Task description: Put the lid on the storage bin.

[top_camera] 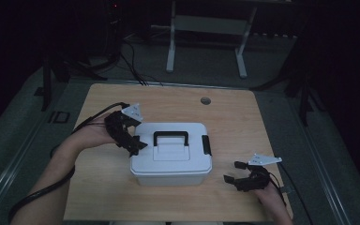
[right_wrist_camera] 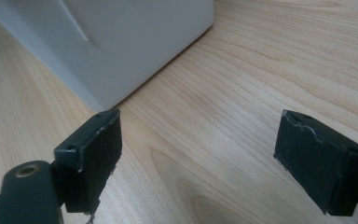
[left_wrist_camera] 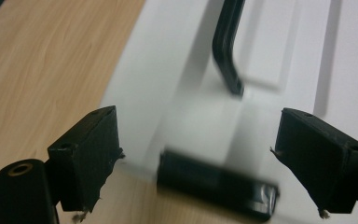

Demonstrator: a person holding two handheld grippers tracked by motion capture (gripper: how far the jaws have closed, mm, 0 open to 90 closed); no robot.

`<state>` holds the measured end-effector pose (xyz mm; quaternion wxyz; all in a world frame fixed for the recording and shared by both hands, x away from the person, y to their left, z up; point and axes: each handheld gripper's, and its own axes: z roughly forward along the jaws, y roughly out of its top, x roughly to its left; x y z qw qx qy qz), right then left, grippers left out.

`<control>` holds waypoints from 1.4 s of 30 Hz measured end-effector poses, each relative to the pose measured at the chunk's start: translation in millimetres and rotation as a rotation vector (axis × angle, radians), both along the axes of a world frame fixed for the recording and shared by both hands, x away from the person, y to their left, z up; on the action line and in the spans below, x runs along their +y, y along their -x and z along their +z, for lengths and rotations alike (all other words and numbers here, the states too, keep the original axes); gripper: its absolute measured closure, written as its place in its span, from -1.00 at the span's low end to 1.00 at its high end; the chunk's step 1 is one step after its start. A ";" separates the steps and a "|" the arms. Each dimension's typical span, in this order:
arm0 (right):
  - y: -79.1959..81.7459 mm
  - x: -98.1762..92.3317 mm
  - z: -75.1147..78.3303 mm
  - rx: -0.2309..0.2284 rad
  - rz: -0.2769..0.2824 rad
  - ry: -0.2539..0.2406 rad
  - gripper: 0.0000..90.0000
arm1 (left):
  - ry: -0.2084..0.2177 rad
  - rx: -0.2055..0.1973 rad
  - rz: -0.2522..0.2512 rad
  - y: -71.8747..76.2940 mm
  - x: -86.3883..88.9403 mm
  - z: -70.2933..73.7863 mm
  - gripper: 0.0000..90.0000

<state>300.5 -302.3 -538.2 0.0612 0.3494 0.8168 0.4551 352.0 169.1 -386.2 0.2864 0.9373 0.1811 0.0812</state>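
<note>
Near the counter's middle, wide left tongs [top_camera: 138, 144] straddle the box's [top_camera: 171, 159] left latch [left_wrist_camera: 216, 190], likely unclasping next; right tongs [top_camera: 232, 174] wait wide.

The rectangular white plastic storage box [top_camera: 171, 159] looks smooth and matt, its black plastic carry handle [top_camera: 170, 136] slightly glossy. The pale wooden table [top_camera: 234, 119] shows fine grain; the grippers' black pads [right_wrist_camera: 100, 149] look matt and frayed.
</note>
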 end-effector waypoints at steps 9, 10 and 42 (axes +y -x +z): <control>-0.4 0.0 -1.3 0.000 -0.004 0.007 -0.68 | 0.070 -0.017 0.039 17.1 35.4 -13.9 -0.70; -0.4 0.1 -1.3 -0.002 -0.003 0.006 -0.68 | 0.080 -0.013 0.044 19.2 39.4 -15.8 -0.70; -1.3 -5.7 -2.0 -0.019 -0.055 -0.010 -0.68 | 0.179 0.042 0.175 61.8 103.5 -124.4 -0.70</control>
